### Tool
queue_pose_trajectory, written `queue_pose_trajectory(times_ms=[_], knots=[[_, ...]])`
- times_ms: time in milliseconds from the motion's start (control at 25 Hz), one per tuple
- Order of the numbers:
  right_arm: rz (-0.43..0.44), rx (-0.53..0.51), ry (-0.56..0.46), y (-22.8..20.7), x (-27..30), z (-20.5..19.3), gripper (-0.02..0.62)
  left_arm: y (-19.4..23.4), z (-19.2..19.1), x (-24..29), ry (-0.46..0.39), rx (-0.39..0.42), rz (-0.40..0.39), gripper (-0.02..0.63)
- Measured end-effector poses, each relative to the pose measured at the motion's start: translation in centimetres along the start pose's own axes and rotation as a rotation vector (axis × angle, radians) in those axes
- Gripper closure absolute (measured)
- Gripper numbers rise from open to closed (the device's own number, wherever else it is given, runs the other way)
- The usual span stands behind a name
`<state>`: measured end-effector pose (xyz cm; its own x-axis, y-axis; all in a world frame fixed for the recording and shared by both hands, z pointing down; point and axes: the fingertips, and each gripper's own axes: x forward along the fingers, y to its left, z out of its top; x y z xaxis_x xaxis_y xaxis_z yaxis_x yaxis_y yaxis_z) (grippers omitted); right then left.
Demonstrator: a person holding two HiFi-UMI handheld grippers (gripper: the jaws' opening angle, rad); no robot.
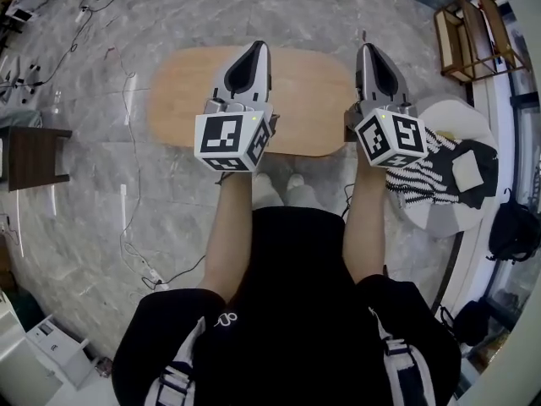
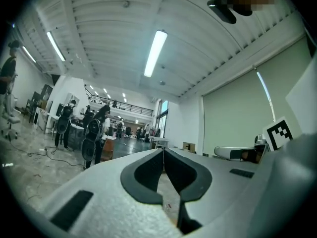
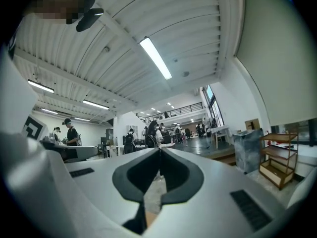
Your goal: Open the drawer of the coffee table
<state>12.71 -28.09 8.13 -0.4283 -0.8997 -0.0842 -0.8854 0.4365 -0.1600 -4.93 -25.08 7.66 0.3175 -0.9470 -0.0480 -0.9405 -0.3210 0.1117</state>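
Head view, item one: oval wooden coffee table (image 1: 300, 91) on the marble floor, just ahead of the wearer's feet. I cannot make out its drawer from above.

Item two: left gripper (image 1: 259, 46), held level above the table top, left of centre. In the left gripper view I read its jaws as pressed together with nothing between them.

Item three: right gripper (image 1: 365, 47), level above the table's right end, jaws likewise closed and empty.

Item four: round white side table (image 1: 461, 117) just right of the coffee table, carrying a striped cloth (image 1: 414, 180).

Item five: wooden shelf rack (image 1: 465, 36), far right.
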Motion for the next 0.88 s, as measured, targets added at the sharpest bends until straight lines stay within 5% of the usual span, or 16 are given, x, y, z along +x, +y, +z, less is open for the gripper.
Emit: queue_pose_trajectory(times_ms=[880], knots=[[-0.07,0.112,0.256,-0.8,-2.2,-15.2,0.583,5.5,-15.8,-2.7,0.301,-0.139,0.045,0.595]])
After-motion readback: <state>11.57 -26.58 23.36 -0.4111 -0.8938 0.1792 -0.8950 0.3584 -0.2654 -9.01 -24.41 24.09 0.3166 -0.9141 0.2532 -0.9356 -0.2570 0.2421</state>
